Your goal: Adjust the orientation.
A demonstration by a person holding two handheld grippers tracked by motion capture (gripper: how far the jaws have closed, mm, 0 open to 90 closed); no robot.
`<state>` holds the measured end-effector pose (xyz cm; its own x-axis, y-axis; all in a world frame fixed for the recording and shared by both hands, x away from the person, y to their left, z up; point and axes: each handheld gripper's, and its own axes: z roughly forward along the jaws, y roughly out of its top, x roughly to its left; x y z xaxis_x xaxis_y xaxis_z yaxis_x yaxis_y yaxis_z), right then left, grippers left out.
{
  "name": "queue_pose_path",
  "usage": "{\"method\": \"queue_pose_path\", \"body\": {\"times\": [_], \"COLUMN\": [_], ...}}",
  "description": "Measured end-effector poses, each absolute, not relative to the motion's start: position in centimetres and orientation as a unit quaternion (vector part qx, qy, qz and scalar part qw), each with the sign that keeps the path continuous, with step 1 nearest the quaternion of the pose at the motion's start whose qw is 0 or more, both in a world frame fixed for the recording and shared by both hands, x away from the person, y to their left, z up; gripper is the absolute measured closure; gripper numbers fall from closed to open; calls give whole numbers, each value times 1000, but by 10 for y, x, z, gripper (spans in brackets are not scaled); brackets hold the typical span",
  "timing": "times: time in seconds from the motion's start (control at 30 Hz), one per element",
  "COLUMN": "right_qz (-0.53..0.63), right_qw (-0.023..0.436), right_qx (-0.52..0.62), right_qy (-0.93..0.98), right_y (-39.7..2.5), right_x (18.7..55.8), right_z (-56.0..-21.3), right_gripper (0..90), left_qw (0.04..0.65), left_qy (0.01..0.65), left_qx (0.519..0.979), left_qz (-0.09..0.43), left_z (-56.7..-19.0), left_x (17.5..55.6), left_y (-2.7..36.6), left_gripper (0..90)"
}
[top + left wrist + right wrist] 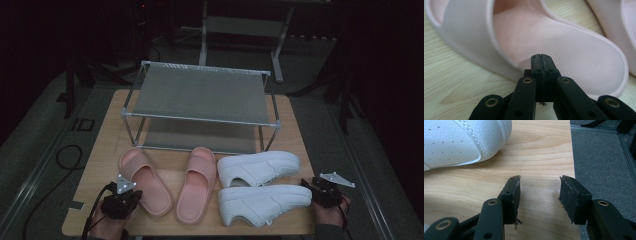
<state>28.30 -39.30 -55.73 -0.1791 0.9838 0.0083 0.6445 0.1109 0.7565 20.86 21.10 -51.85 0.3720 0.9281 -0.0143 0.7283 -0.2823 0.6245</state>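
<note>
All four shoes are sitting on the table (100, 150), low in the frame, and the rack (200, 95) is waiting above them. The left gripper (131, 196) is closed on nothing beside the pink slipper (145, 181). The right gripper (309, 186) is open wide near the white sneaker (265, 202), so nothing is being put away yet.

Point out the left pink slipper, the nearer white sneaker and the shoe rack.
left pink slipper (145, 180), high view, on its footbed.
nearer white sneaker (265, 200), high view, on its side panel.
shoe rack (200, 92), high view, on its top shelf.
</note>
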Motion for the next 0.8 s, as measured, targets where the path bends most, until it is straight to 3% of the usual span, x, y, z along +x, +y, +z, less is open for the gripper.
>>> {"method": "queue_pose_path", "body": {"times": [0.8], "right_qz": [321], "right_qw": [264], "right_qx": [584], "right_qy": [698], "right_y": [-393], "right_x": [283], "right_z": [-557], "right_gripper": [498], "left_qw": [229], "left_qy": [562], "left_qx": [765], "left_qz": [216], "left_z": [-517], "left_x": [213], "left_y": [255], "left_gripper": [900]}}
